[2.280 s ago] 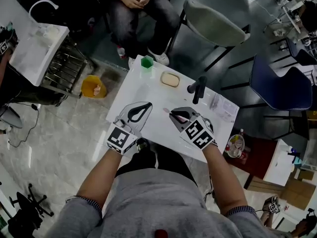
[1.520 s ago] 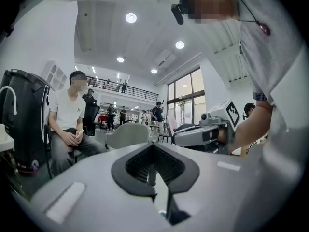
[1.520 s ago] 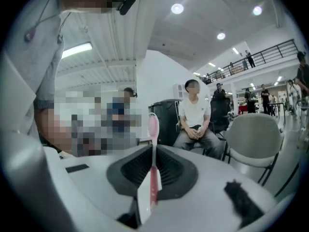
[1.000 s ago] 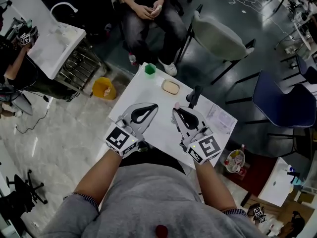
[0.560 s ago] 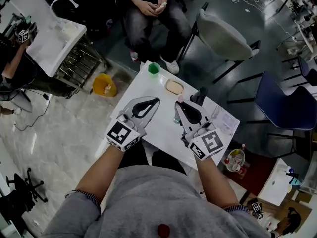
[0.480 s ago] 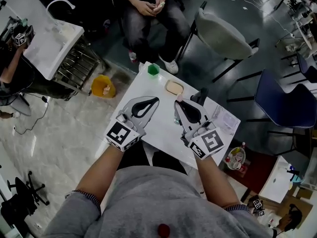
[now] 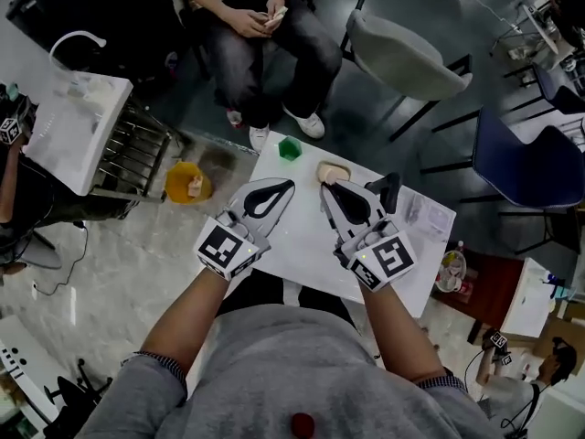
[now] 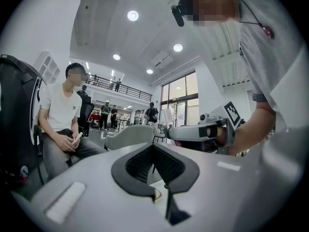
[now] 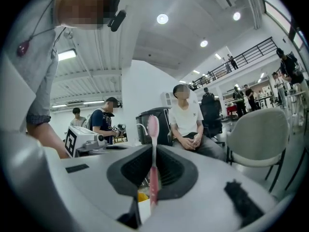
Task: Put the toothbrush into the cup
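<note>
A small green cup [image 7: 290, 147] stands at the far edge of the white table [image 7: 302, 245]. My right gripper [image 7: 327, 188] hovers over the table's middle, shut on a pink toothbrush [image 9: 152, 153]. The brush runs along the jaws, and its bristled head sticks out past the tips [image 9: 153, 149]. The cup lies a little beyond and left of those tips. My left gripper [image 7: 283, 185] hangs beside it on the left, shut with nothing in it [image 8: 154, 148]. The cup is not seen in either gripper view.
A tan soap dish [image 7: 334, 172] sits just beyond the right gripper. A black handled object [image 7: 388, 190] and a printed sheet [image 7: 425, 213] lie at the right. A seated person [image 7: 256, 26], a grey chair [image 7: 402, 48] and a yellow bin [image 7: 187, 183] surround the table.
The right gripper has risen off the table with the toothbrush and swung its tips toward the table's far end. The left gripper has hardly moved. The head view has shifted.
</note>
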Demonstrator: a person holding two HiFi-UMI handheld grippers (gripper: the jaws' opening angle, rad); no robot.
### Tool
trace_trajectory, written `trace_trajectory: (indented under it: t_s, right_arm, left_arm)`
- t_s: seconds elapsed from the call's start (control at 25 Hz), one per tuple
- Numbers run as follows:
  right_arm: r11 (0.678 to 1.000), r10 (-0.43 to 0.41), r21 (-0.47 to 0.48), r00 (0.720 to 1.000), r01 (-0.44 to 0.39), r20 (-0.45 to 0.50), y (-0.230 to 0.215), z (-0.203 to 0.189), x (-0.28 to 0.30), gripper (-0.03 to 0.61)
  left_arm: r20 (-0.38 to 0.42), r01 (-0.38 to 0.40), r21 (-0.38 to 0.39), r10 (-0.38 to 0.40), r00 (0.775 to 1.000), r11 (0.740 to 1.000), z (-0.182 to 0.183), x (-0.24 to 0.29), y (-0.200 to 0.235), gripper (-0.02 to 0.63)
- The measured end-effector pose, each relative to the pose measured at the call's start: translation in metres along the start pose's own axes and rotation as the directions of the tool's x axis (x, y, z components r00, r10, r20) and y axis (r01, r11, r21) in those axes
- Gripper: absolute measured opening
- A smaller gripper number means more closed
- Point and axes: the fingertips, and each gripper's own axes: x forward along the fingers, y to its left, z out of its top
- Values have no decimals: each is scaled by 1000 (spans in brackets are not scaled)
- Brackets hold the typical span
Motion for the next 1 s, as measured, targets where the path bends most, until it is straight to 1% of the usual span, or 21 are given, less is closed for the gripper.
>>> trace_trajectory:
  t_s: [0.08, 0.2, 0.32, 0.4, 0.48, 0.64, 0.76, 1.0]
  right_arm:
    - [1000, -26, 9, 1000, 26, -1, -1, -2, 10, 32]
    - [998, -63, 20, 998, 62, 1, -4, -5, 25, 32]
    - [995, -99, 30, 995, 99, 9, -7, -5, 36, 32]
    - [992, -118, 34, 993, 118, 15, -11, -5, 42, 32]
    - [991, -130, 37, 991, 130, 23, -18, -5, 49, 32]
    - [990, -135, 39, 990, 134, 49, -37, -6, 65, 32]
    - [992, -118, 50, 991, 115, 60, -48, -15, 81, 32]
    - [995, -90, 50, 993, 86, 79, -70, -32, 109, 32]
  left_arm:
    - [-1, 28, -14, -28, 1000, 1000, 1, 2, 10, 6]
    - [8, 69, 1, -69, 998, 998, -1, 6, 27, 6]
    - [-7, 104, -33, -105, 994, 994, 0, 7, 34, 6]
    - [12, 113, -20, -113, 993, 993, -1, 8, 40, 6]
    - [24, 111, -5, -111, 994, 994, -3, 11, 48, 6]
    - [5, 80, -43, -80, 997, 996, -6, 24, 65, 6]
    - [-3, 55, -69, -55, 998, 996, -18, 29, 80, 6]
    - [5, 7, -66, -7, 1000, 998, -41, 46, 109, 6]
